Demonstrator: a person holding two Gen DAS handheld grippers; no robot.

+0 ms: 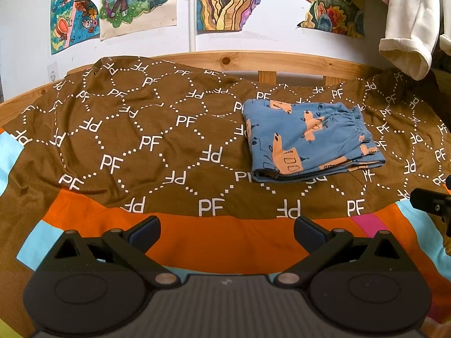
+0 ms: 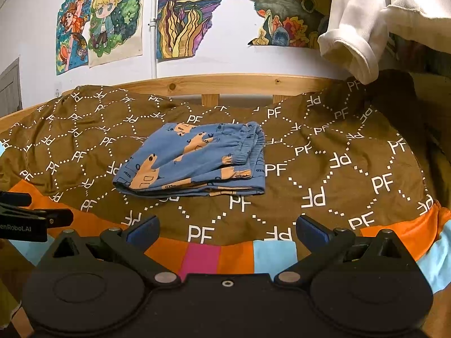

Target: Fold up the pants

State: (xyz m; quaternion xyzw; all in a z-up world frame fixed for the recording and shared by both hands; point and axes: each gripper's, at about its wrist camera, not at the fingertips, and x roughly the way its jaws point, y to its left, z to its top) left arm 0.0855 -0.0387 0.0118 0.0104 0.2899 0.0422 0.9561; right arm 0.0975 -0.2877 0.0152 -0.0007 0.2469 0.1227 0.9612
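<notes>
Left wrist view, bottom of frame: left gripper (image 1: 227, 229) with jaws spread wide, nothing between them; both fingertips hang over the orange band of the patchwork sheet (image 1: 225, 242); a black part of the right gripper (image 1: 431, 204) shows at the right edge, mid-height, too little of it seen there to judge its jaws.

Right wrist view, bottom of frame: right gripper (image 2: 227, 229) likewise wide open and holding nothing; fingertips over the near edge of the brown blanket (image 2: 338, 169), just above the orange, pink and light blue patches of the sheet (image 2: 201, 259); part of the left gripper (image 2: 36, 219) enters at the left edge, lettering on its side only partly legible.

Middle distance: blue pants (image 1: 307, 140) with tan figures lie folded into a compact, roughly rectangular stack on the brown blanket (image 1: 126, 140) printed with white "PF" letters and dotted lines; right of centre in the left wrist view, centre-left in the right wrist view (image 2: 197, 160); elastic waistband on the stack's right side; layered edges face the cameras; both grippers well apart from it.

Far: wooden bed rail (image 1: 253, 60) behind the blanket; coloured drawings (image 2: 112, 19) on the white wall across the top; a cream garment (image 2: 363, 33) hangs at upper right.
</notes>
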